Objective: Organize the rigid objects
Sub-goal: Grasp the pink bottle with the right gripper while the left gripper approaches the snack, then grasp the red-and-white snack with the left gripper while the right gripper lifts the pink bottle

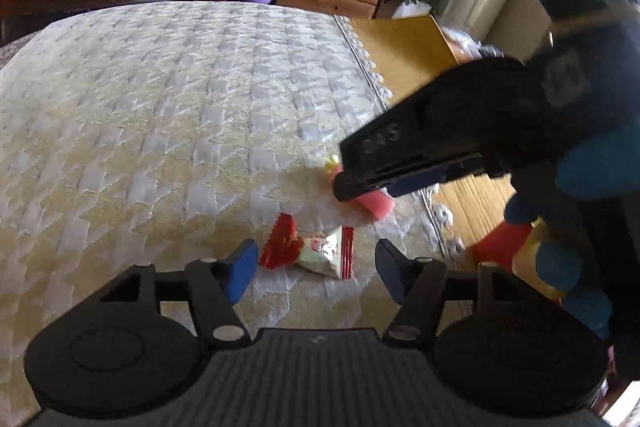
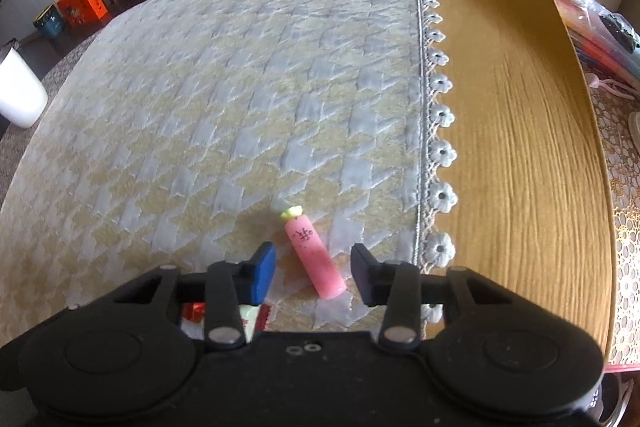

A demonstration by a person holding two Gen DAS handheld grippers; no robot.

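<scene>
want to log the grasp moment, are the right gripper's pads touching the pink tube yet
Apart. The right wrist view shows cloth on both sides of the pink tube, between it and the right gripper pads.

Soft daylight lies evenly on the quilted cloth point(image 2: 208, 115), shadows faint; fisheye bending curves the edges (corners black), slight blur.

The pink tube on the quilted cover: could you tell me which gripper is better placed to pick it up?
Right. The right gripper is open with the pink tube between its fingers; the left gripper faces the red-and-white packet.
</scene>
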